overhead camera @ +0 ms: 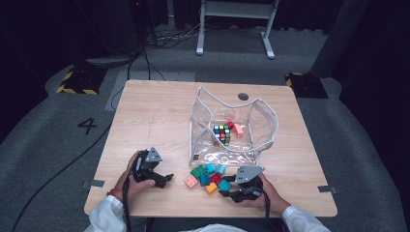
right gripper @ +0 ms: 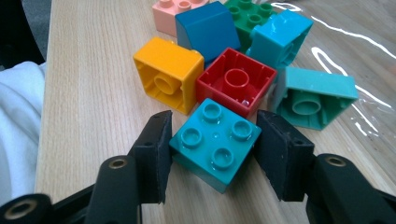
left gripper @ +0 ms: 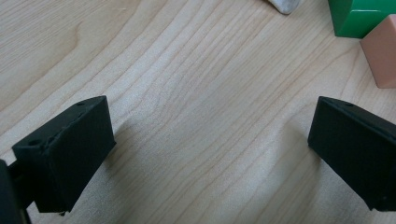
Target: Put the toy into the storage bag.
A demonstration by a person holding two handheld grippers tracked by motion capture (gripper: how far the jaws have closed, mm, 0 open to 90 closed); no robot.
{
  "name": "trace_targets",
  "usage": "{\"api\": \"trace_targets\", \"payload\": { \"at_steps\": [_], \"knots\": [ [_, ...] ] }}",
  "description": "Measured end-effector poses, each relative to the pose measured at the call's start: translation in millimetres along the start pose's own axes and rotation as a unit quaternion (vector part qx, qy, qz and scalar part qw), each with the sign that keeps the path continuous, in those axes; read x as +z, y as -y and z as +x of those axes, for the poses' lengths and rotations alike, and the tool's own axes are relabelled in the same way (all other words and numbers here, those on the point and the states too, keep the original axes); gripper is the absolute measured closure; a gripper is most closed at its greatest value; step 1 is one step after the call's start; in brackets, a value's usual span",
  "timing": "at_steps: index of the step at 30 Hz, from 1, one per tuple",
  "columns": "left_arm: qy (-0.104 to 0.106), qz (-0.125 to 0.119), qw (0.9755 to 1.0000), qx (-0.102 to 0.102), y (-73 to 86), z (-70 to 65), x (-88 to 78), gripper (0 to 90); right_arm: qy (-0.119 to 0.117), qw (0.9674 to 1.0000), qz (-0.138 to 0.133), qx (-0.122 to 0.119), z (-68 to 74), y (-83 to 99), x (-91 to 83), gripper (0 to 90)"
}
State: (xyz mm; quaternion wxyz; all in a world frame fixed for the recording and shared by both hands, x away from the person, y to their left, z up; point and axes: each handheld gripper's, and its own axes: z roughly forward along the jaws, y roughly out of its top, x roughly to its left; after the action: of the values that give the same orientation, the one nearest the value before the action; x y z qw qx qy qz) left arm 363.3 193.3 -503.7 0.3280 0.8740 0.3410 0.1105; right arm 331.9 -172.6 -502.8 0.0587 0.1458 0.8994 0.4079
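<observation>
With our right gripper clamping the teal brick low in frame, we judge it light, rigid, slick-sided.

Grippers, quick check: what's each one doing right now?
Left gripper: open, nothing between its jaws, just bare table.
Right gripper: shut on the teal brick, pads against two opposite sides.

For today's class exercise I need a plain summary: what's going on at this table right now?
A person works a gripper in each hand at a wooden table. The right gripper has its jaws against the two sides of a teal brick at the near edge of a pile of coloured bricks. The left gripper rests open over bare wood. Behind the pile, a clear bag holds a puzzle cube.
</observation>
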Motion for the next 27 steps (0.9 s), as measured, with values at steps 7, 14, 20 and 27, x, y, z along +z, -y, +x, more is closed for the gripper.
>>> {"api": "trace_targets", "payload": {
  "at_steps": [7, 14, 20, 27],
  "knots": [
    [0.000, 0.000, 1.0000, 0.000, 0.0, 0.0, 0.0, 0.4, 0.010, 0.9999, 0.010, -0.006, -0.2, 5.9, -10.9, 47.9],
    [0.000, 0.000, 1.0000, 0.000, 0.0, 0.0, 0.0, 0.4, 0.024, 0.9994, 0.001, -0.025, -5.9, 11.4, -23.6, 47.9],
    [0.000, -0.001, 1.0000, 0.000, 0.0, -0.1, 0.1, 0.4, 0.033, 0.9993, -0.015, -0.005, -16.4, 13.8, -44.1, 48.0],
    [-0.001, -0.001, 1.0000, 0.000, 0.0, -0.1, 0.1, 0.4, 0.069, 0.9973, -0.026, 0.000, -25.1, 14.5, -70.0, 48.0]
  ]
}}
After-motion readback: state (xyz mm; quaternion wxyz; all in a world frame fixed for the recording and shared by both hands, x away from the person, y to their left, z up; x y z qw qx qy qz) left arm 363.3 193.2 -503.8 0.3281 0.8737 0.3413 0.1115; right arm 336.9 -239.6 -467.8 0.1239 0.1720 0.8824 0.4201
